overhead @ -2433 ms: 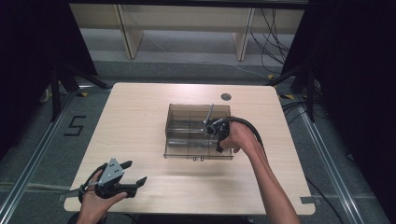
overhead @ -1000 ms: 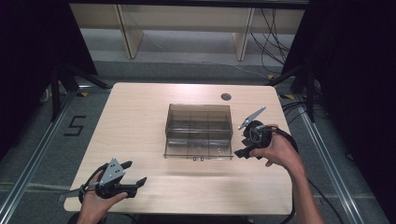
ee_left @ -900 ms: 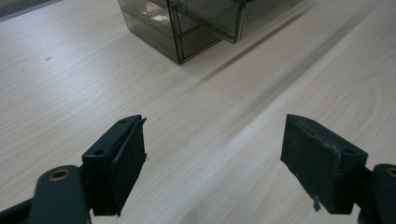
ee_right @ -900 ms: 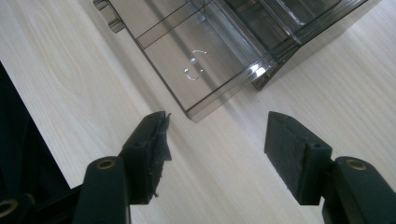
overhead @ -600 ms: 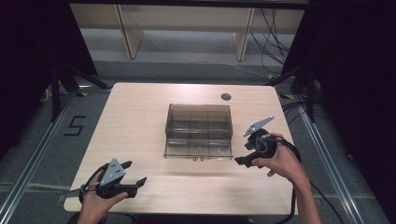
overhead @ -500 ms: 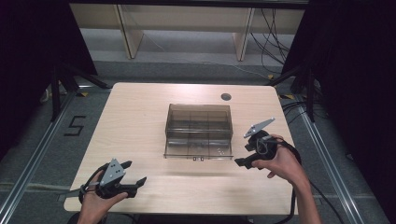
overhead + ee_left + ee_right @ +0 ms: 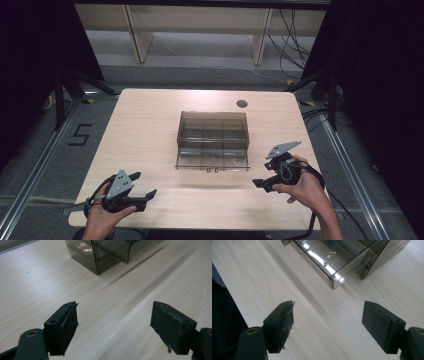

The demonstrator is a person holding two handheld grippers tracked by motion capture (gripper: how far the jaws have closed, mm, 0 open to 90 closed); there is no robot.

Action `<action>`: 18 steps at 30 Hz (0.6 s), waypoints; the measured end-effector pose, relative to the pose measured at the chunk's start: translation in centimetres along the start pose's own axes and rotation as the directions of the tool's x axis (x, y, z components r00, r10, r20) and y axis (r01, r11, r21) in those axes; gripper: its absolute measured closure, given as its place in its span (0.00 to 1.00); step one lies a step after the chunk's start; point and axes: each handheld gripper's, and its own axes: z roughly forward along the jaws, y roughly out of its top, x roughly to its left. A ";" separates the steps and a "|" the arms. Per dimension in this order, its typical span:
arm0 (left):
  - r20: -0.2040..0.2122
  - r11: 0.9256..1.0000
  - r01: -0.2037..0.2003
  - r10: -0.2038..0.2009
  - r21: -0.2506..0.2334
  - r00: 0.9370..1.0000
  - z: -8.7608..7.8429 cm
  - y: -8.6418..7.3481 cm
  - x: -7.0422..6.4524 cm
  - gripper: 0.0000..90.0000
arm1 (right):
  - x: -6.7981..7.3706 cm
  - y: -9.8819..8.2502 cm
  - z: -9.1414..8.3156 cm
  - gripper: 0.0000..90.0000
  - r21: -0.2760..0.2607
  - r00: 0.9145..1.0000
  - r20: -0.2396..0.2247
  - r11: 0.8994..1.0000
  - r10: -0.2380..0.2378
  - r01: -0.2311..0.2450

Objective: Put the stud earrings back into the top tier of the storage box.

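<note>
A smoky see-through drawer box (image 7: 212, 131) stands at the middle of the table, its lower drawer (image 7: 212, 162) pulled out toward me. Small pearl earrings (image 7: 329, 260) lie in the drawer's right compartment (image 7: 235, 161). My right gripper (image 7: 261, 175) is held low, to the right of and in front of the drawer, pointing left. Its jaws have just been opening and stand open (image 7: 328, 312) over bare wood with nothing between them. My left gripper (image 7: 145, 185) rests at the front left corner, open (image 7: 115, 315) and empty, facing the box (image 7: 105, 252).
A round cable hole (image 7: 242, 104) sits near the table's (image 7: 150, 125) far edge. Wooden shelving (image 7: 200, 20) and black curtains stand behind the table. Cables trail on the floor at the right. A "5" mark (image 7: 80, 135) is on the floor at the left.
The right gripper has left the box, moved right and then down toward the front right of the table, and its jaws have opened wider. The left gripper has stayed still.
</note>
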 end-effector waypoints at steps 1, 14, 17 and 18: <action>-0.002 1.000 0.001 -0.001 0.003 1.000 0.0 0.0 0.0 0.24 | 0.1 -0.1 0.1 0.28 -0.011 1.000 0.006 1.000 0.019 -0.019; 0.003 1.000 0.013 -0.013 -0.001 1.000 0.0 0.0 -0.1 0.24 | -0.1 -2.7 1.4 0.26 -0.030 1.000 0.007 0.999 -0.021 0.021; -0.006 1.000 0.002 -0.002 -0.003 1.000 -0.1 0.0 -0.1 0.24 | 0.0 -3.2 1.4 0.26 -0.032 1.000 0.011 0.999 0.014 -0.014; -0.005 1.000 0.002 -0.002 -0.003 1.000 -0.1 0.0 -0.1 0.24 | -0.1 -3.4 1.6 0.25 -0.045 0.999 0.028 0.999 0.020 -0.019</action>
